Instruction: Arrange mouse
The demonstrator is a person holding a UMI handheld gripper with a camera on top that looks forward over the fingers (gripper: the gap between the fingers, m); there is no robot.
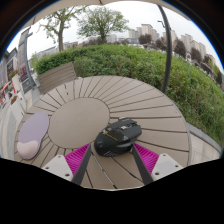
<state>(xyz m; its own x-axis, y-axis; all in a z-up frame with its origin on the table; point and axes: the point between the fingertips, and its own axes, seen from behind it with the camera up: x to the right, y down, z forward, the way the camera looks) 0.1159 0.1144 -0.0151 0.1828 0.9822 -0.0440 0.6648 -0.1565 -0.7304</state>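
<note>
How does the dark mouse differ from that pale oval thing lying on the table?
The mouse is black and humped; the oval pad is pale lilac and flat. The mouse sits just ahead of the tool, between its open fingers, while the pad lies off to the left, near the table's edge. The mouse looks smaller than the pad. Both rest on the round slatted table.

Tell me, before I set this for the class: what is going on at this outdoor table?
A person's hand-held tongs are working on a black computer mouse that sits on a round wooden slatted table. The mouse lies between the two open fingers, resting on the tabletop, not clamped as far as can be seen. A pale oval mouse pad lies on the table off to the side, apart from the mouse. Beyond the table are a hedge and trees.
</note>
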